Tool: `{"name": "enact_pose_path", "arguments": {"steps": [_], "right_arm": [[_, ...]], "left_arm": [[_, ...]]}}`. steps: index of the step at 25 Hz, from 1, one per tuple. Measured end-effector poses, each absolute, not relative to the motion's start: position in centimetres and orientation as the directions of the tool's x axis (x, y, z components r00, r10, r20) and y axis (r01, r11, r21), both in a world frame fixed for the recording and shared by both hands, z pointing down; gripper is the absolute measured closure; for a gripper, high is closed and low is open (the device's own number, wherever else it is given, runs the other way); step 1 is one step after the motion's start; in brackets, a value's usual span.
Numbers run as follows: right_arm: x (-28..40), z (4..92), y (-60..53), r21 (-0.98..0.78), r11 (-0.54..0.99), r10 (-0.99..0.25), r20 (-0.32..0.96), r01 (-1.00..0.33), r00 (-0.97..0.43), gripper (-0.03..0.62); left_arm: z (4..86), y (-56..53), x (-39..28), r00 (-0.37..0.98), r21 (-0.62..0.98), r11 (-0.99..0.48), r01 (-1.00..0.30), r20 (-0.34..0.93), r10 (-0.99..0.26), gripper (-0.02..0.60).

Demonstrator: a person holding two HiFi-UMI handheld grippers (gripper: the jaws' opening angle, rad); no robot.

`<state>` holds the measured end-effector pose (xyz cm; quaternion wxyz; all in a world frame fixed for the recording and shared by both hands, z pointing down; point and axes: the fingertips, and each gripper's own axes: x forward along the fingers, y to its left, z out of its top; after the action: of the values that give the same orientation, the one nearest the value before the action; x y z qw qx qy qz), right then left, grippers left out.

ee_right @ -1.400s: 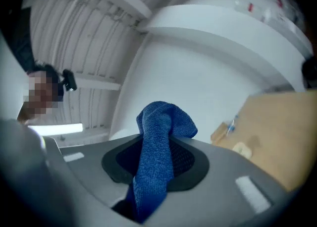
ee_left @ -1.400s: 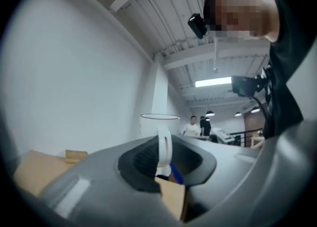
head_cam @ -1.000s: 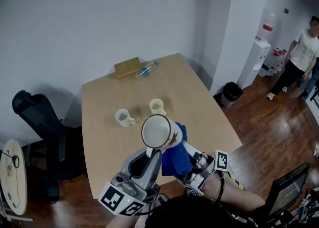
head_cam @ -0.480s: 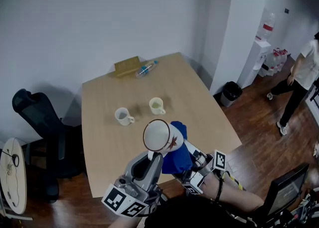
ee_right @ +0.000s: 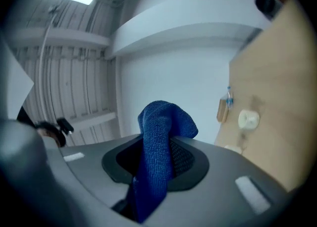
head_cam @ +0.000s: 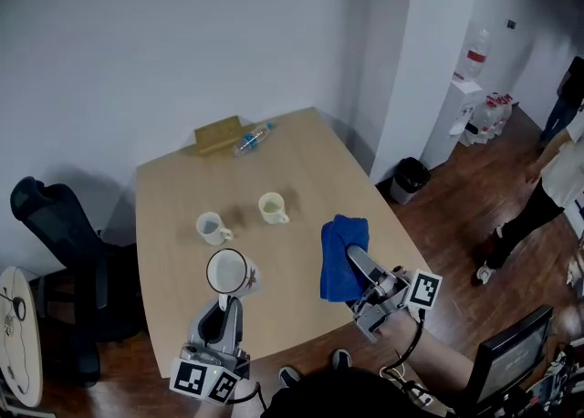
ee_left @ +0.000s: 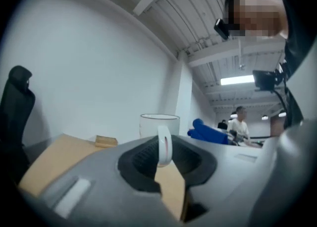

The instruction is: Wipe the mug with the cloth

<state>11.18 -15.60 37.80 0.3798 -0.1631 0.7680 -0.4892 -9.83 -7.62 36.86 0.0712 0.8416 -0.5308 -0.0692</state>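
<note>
- Left gripper view shows what the head view hides: the left gripper (ee_left: 163, 157) pinches the mug (ee_left: 159, 124) by its handle.
- Right gripper view shows the right gripper (ee_right: 157, 169) clamped on the blue cloth (ee_right: 157, 132).
- Head view alone places the mug over the near left part of the table (head_cam: 173, 190), with the cloth well apart to its right.
- The mug stands upright, mouth up, handle toward its gripper.
- A second ago it was higher, tilted, and against the cloth.

No legible text or labels
</note>
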Motion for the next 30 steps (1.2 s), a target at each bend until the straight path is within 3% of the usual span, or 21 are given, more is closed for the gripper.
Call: {"name": "enact_pose_path", "arguments": {"steps": [2,4,6,9,17,30], "right_arm": [[11.0,38.4,-16.2,-0.800,0.570,-0.613,-0.261,-0.189,-0.746,0.482],[10.5,40.5,-16.7,-0.571,0.642,-0.630,-0.010,-0.513,-0.777,0.482],[9.6,43.9,-17.1,-0.306,0.684,-0.638,0.191,-0.662,-0.746,0.482],[8.0,49.8,-16.9,-0.141,0.742,-0.580,0.354,-0.655,-0.733,0.482],[3.6,64.8,-15.0,-0.064,0.819,-0.393,0.662,-0.571,-0.638,0.482],[2.7,72.2,-16.3,-0.023,0.819,-0.323,0.807,-0.573,-0.494,0.479]], "left_arm": [[38.7,-7.7,-10.1,0.406,0.125,-0.403,-0.907,0.006,-0.914,0.522],[40.8,-8.0,-10.3,0.396,0.100,-0.390,-0.916,0.050,-0.917,0.522],[43.6,-8.3,-10.4,0.397,0.106,-0.388,-0.915,0.084,-0.914,0.522],[48.1,-9.0,-10.3,0.409,0.133,-0.393,-0.910,0.129,-0.903,0.522],[57.4,-9.9,-11.6,0.408,0.169,-0.373,-0.912,0.295,-0.864,0.522],[66.0,-9.5,-14.5,0.391,0.168,-0.355,-0.920,0.467,-0.793,0.522]]}}
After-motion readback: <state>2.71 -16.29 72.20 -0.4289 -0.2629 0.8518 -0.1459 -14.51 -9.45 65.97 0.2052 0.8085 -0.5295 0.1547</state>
